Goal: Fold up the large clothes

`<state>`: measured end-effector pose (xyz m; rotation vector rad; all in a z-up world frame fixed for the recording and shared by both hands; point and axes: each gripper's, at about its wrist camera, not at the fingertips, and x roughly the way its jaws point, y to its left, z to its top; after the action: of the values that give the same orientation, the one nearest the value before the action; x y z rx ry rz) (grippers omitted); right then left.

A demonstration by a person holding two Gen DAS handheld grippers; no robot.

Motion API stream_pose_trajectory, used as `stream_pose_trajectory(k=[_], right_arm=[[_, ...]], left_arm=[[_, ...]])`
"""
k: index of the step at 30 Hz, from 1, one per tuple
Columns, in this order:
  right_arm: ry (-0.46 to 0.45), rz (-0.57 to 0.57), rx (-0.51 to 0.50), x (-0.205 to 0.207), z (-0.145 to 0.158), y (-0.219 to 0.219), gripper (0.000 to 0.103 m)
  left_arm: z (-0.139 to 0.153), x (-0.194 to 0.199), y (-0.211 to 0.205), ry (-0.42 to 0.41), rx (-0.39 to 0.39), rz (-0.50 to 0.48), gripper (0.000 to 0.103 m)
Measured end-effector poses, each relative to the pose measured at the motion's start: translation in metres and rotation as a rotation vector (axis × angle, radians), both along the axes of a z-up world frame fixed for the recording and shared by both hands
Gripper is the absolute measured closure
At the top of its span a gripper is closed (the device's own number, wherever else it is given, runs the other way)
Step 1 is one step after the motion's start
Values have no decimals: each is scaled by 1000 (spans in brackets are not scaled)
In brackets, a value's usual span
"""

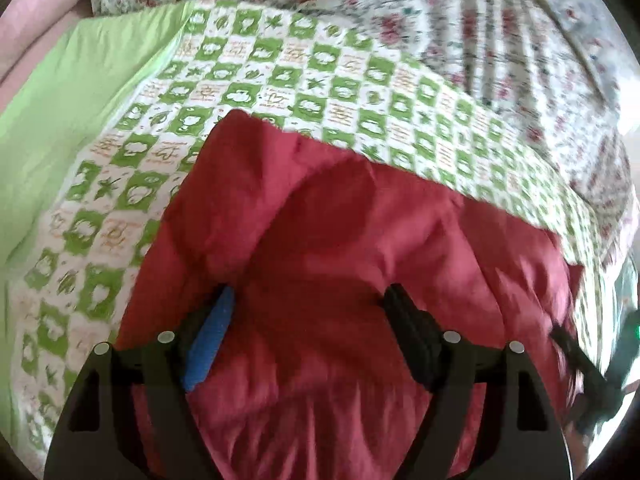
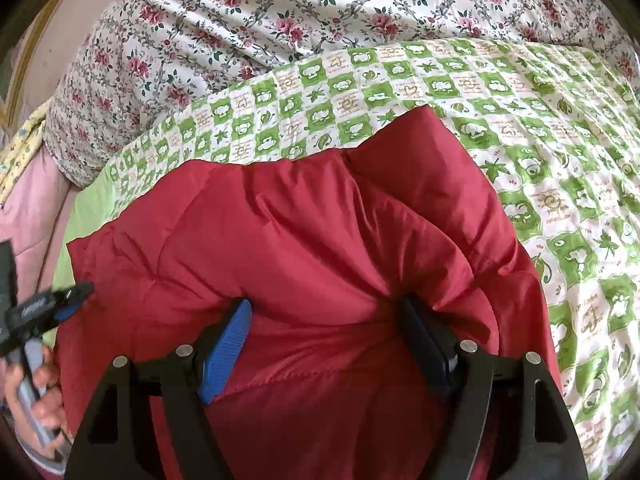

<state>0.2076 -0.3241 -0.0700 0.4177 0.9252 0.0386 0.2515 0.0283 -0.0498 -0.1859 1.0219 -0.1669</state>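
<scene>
both the left gripper (image 1: 308, 312) and right gripper (image 2: 326, 328) clamp wide jaws on the puffy red jacket (image 2: 304, 232) over the green checked quilt (image 2: 520, 120).

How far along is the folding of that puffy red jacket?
Partly done: the red padded jacket already lies doubled in a thick bundle on the green checked sheet. In hand: the left claw and right claw each straddle its bulk. Left: final fold and flattening.

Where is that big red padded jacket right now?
The red jacket lies on the green-checked quilt in front of the flowered bedding. In both wrist views its puffy fabric bulges between each claw's fingers, filling the lower middle.
</scene>
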Motion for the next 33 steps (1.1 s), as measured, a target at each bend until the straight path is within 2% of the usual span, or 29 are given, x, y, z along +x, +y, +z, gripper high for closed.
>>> stream_pose_trajectory(k=[2, 5, 8, 12, 17, 22, 26, 30, 33], right_arm=[[3, 0, -1, 0, 0, 0, 26], [4, 0, -10, 1, 1, 2, 26], [2, 2, -9, 1, 1, 1, 26], [-35, 10, -3, -14, 16, 2, 26], [-113, 54, -53, -76, 50, 22, 24], [-91, 109, -122, -128, 44, 48, 24], [-67, 107, -211, -142, 25, 53, 24], [-55, 82, -151, -136, 8, 42, 22], [-57, 75, -166, -135, 6, 44, 21]], left_arm=[[7, -29, 2, -36, -25, -31, 25], [16, -67, 4, -82, -23, -67, 25], [20, -103, 8, -100, -58, -103, 25], [19, -135, 5, -117, -20, -133, 25], [5, -141, -2, -97, 41, -155, 25], [-11, -140, -12, -97, 112, -154, 23], [-15, -141, -15, -98, 138, -143, 20], [-17, -142, -18, -100, 165, -139, 19], [-18, -142, -17, -100, 165, -137, 18]])
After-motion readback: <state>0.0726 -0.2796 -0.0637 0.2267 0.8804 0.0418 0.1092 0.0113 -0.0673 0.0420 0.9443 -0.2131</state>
